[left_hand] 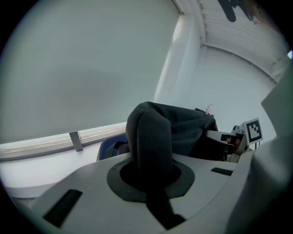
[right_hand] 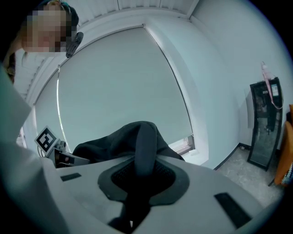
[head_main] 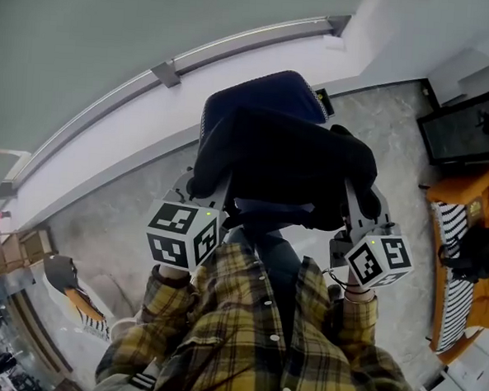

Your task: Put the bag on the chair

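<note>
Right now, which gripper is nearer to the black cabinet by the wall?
Right. The right gripper holds the end of the bag that faces the black cabinet; the left gripper holds the opposite end, with the bag between it and the cabinet.

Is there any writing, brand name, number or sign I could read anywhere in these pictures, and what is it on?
No readable text anywhere.
On the left cube and the right cube: black-and-white square patterns only, no letters or digits.
On the bag: plain dark fabric, no label visible.
</note>
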Demonstrator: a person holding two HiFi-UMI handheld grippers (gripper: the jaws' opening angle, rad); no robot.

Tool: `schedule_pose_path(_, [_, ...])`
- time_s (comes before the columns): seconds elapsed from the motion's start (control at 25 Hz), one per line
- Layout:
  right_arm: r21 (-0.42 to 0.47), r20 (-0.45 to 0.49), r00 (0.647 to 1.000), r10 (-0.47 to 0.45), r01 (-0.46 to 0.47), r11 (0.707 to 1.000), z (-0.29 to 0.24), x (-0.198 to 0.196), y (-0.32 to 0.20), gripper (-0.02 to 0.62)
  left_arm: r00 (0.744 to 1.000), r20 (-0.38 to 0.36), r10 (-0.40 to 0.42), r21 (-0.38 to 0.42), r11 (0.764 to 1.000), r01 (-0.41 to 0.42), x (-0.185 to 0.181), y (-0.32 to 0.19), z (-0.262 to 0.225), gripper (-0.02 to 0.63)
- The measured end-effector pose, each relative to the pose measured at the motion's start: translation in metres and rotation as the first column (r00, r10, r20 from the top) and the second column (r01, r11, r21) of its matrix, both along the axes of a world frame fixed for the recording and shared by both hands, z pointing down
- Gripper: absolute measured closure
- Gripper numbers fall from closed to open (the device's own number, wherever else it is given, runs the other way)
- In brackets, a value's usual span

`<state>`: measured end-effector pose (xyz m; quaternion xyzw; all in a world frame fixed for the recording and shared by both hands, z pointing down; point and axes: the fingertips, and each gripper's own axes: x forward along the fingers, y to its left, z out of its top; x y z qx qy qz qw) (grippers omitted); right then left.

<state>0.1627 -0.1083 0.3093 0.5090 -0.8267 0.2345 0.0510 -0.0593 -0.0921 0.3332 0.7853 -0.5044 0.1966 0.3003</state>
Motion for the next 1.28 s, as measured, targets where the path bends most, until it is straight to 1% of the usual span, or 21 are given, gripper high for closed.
schedule_pose_path(0.28, [-0.028,-0.009,1.0,0.002,-0.002,1.0,0.018,-0.004,-0.013,0.532,1.0,0.004,0.003,-0.028,1.0,-0.003,-0.004,-0.007,0.017,0.567])
schedule_pose_path(0.48, [-0.065,-0.043,0.999,-0.002,-0.001,0.998,0.045,-0.004,-0.02,0.532,1.0,0.013,0.007,-0.066,0.998,-0.006,-0.004,-0.01,0.043,0.566])
schedule_pose_path(0.6, [-0.087,-0.063,0.998,-0.007,0.002,0.996,0.067,-0.006,-0.026,0.532,1.0,0.024,0.009,-0.082,0.997,-0.007,-0.005,-0.013,0.068,0.568])
schedule_pose_path(0.72, [-0.105,-0.073,0.997,-0.014,0.006,0.994,0.092,-0.006,-0.03,0.532,0.998,0.044,0.033,-0.104,0.994,-0.028,-0.005,-0.014,0.092,0.568])
schedule_pose_path(0.84, [-0.128,-0.096,0.995,-0.01,-0.002,0.992,0.115,0.0,-0.03,0.532,0.998,0.045,0.046,-0.125,0.991,-0.04,0.0,-0.015,0.114,0.567])
schedule_pose_path(1.04, [-0.167,-0.129,0.991,-0.016,-0.006,0.986,0.159,0.003,-0.028,0.532,0.998,0.045,0.038,-0.168,0.985,-0.03,0.003,-0.013,0.157,0.567])
schedule_pose_path(1.28, [-0.23,-0.153,0.988,-0.013,-0.023,0.973,0.217,0.007,-0.028,0.532,0.997,0.069,0.039,-0.231,0.973,-0.022,0.005,-0.014,0.211,0.568])
